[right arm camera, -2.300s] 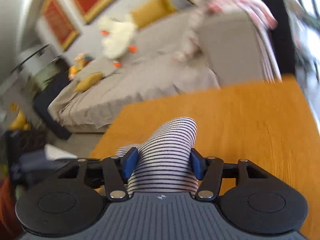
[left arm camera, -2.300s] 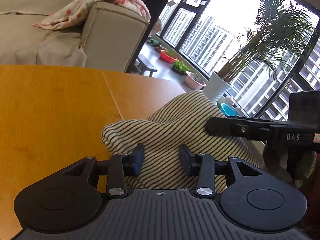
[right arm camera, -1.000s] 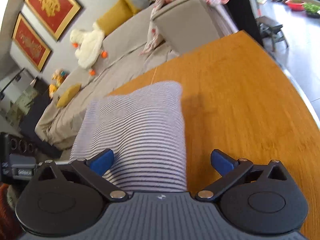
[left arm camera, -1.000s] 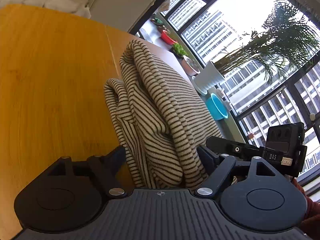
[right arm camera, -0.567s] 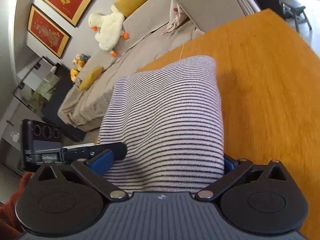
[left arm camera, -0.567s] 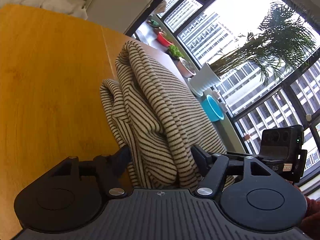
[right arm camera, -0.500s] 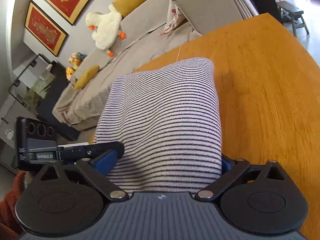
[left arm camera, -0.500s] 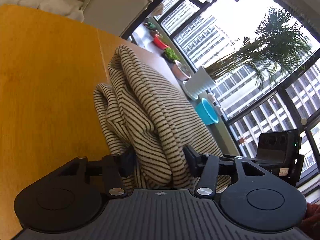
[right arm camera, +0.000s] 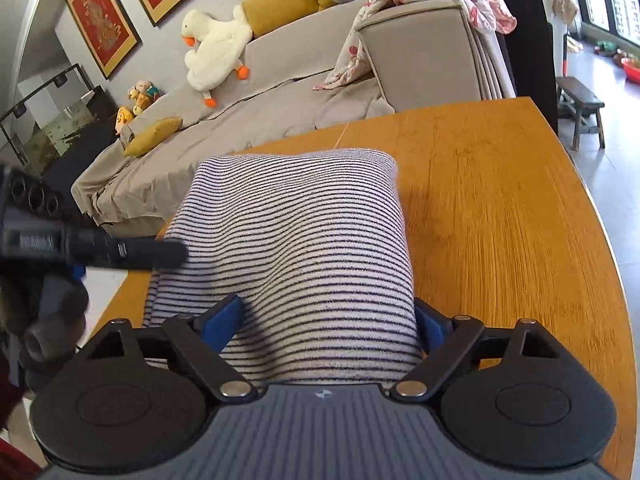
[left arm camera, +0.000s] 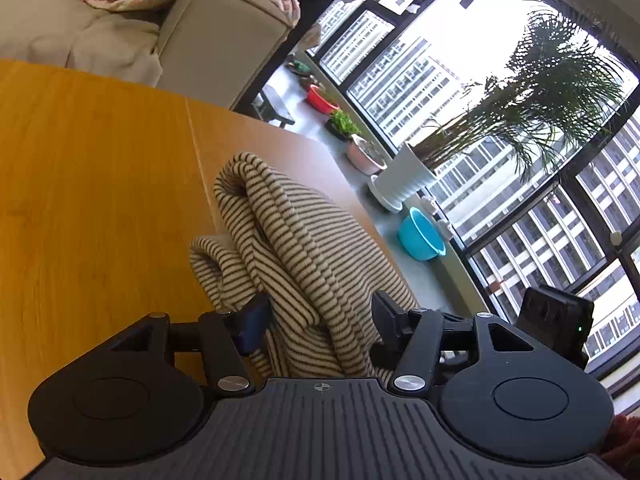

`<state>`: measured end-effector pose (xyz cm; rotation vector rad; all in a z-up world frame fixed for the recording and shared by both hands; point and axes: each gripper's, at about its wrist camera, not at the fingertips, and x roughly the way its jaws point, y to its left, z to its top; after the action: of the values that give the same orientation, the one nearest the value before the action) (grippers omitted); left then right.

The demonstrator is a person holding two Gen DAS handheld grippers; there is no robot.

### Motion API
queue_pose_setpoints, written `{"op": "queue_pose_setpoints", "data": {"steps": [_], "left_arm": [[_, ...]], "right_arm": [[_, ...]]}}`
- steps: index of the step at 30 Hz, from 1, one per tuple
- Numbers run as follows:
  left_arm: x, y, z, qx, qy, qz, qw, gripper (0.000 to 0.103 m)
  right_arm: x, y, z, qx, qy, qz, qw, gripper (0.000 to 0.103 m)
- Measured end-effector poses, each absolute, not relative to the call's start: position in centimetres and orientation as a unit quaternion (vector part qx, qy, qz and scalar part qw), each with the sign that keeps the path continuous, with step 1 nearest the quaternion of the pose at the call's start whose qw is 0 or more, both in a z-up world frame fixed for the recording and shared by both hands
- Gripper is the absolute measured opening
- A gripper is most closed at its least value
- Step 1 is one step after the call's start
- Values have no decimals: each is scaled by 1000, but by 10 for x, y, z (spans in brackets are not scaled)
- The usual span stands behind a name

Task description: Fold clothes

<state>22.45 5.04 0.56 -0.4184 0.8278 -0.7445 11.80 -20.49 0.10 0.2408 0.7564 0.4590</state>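
Left wrist view: the left claw (left arm camera: pixel 320 316) fills the bottom of the frame, its jaws closing on a bunched fold of the striped garment (left arm camera: pixel 296 248), with cloth pressed between both black fingers. That cream garment with dark stripes rises from the lower centre toward the middle, lying on the orange wooden counter (left arm camera: pixel 92 184) that covers the left half. At the lower right edge, the other claw's black camera block pokes in beside the cloth. Beyond the counter, in the right half, a tall window shows high-rise buildings. Along the floor beneath it sit several containers: a turquoise basin (left arm camera: pixel 420 236), which looks empty though its inside is partly hidden; a white ribbed pot (left arm camera: pixel 404 180) holding a palm plant; a pink pot (left arm camera: pixel 366 156); a tray of green sprouts (left arm camera: pixel 344 122); and a red basin (left arm camera: pixel 320 98). A beige sofa (left arm camera: pixel 216 32) with a floral blanket occupies the upper left.

Right wrist view: the right claw (right arm camera: pixel 328 320) spreads wide at the bottom, its blue-padded fingers flanking the full width of the folded garment (right arm camera: pixel 296 240), which lies in the centre on the counter (right arm camera: pixel 500 208). The left claw reaches in from the left edge. A plush duck (right arm camera: pixel 212 52) rests on the sofa in the upper part.
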Motion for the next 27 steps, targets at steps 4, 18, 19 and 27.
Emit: {"op": "queue_pose_setpoints", "data": {"steps": [4, 18, 19, 27], "left_arm": [[210, 34, 33, -170, 333, -406, 834, 34], [212, 69, 22, -132, 364, -313, 867, 41], [210, 75, 33, -135, 347, -311, 874, 41], [237, 30, 51, -141, 325, -352, 867, 45]], "right_arm": [[117, -209, 1, 113, 358, 211, 903, 94], [110, -192, 9, 22, 337, 201, 920, 100], [110, -192, 9, 21, 336, 199, 920, 100], [100, -182, 13, -23, 317, 184, 930, 101]]}}
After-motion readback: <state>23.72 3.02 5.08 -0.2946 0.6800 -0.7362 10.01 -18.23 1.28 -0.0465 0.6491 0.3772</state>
